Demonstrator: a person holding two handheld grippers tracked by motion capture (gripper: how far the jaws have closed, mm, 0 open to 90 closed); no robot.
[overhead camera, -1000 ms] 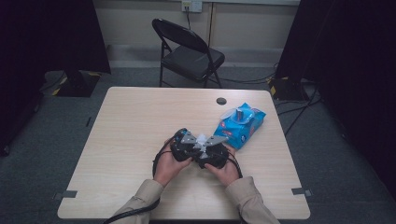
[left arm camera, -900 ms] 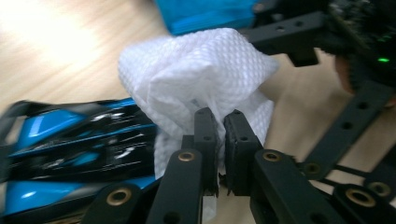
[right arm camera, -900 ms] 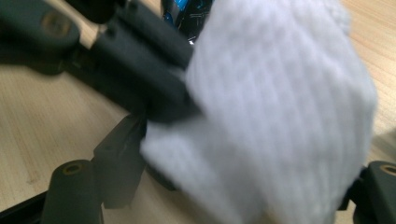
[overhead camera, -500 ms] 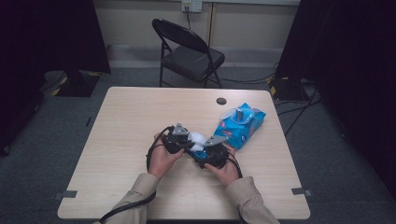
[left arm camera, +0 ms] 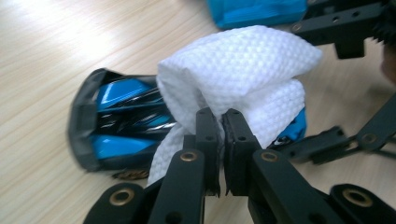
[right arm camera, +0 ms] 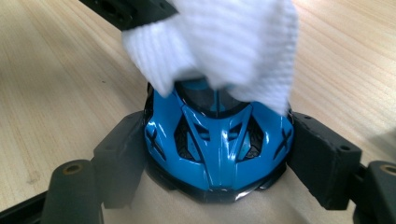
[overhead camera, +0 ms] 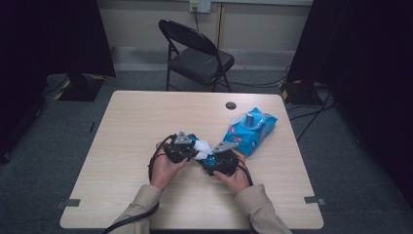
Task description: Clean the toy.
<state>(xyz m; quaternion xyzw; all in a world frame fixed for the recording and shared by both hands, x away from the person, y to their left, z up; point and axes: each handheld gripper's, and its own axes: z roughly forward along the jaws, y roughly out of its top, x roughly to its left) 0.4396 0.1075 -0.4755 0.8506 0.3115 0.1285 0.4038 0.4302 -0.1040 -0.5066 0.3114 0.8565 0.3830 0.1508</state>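
Note:
A blue and black toy car (right arm camera: 217, 144) sits on the wooden table (overhead camera: 146, 122), nose toward the right gripper view. My right gripper (right arm camera: 219, 151) is shut on the toy car, one pad on each side. A folded white wipe (left arm camera: 243, 70) lies over the car's cabin and rear. My left gripper (left arm camera: 219, 114) is shut on the wipe, pinching its fold. In the high view both hands meet at the table's front middle, left gripper (overhead camera: 187, 148) and right gripper (overhead camera: 214, 158) tip to tip, with the wipe (overhead camera: 202, 148) between them.
A blue pack of wipes (overhead camera: 251, 131) lies to the right of the hands, its flap up. A black round grommet (overhead camera: 231, 105) sits near the table's far edge. A black folding chair (overhead camera: 197, 58) stands behind the table.
My left hand has shifted a little to the left with the wipe, dragging it over the car. The right hand and the car have kept still.

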